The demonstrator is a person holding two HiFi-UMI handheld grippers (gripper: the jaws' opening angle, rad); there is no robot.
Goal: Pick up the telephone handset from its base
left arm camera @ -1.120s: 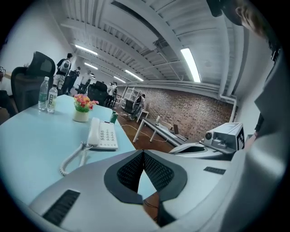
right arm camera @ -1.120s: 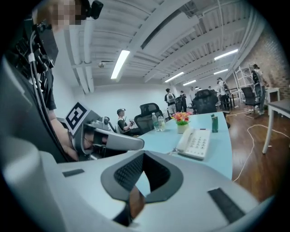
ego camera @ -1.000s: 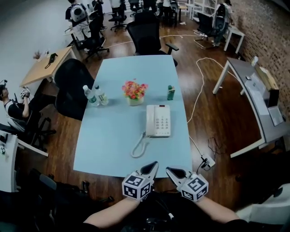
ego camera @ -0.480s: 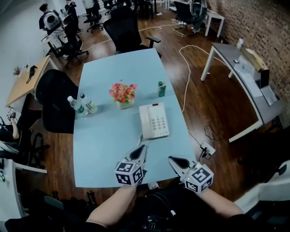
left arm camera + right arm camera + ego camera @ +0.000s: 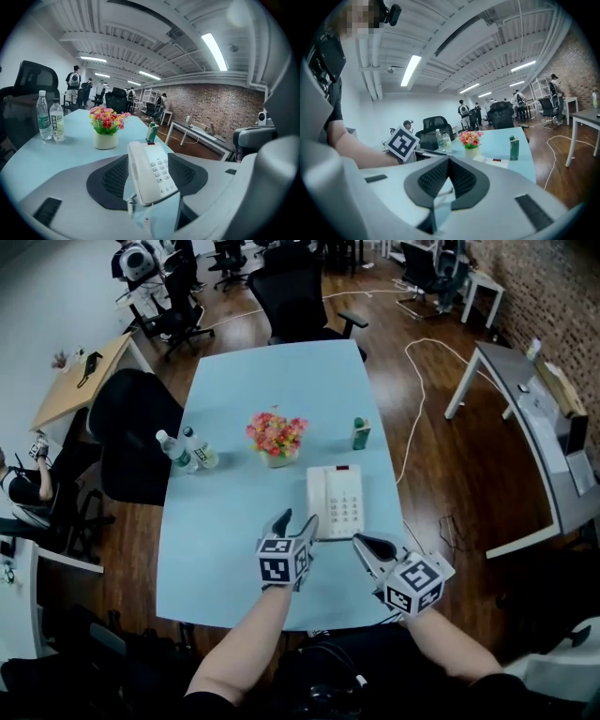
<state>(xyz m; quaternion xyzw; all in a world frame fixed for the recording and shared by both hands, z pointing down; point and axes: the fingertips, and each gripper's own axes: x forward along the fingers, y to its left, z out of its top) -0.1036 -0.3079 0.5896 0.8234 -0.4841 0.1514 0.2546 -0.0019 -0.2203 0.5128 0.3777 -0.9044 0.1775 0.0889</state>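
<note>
Telephone handset one, on base; two bottles; one flowerpot.

Smooth white plastic telephone, matt pale-blue table, glossy wood floor

1. The right gripper's jaws meet at their tips, with nothing between them.
2. Beyond them, the pale blue worktop carries a white telephone, potted flowers, two bottles and a green carton.
3. At left, a marker cube sits on a bare forearm.
</note>
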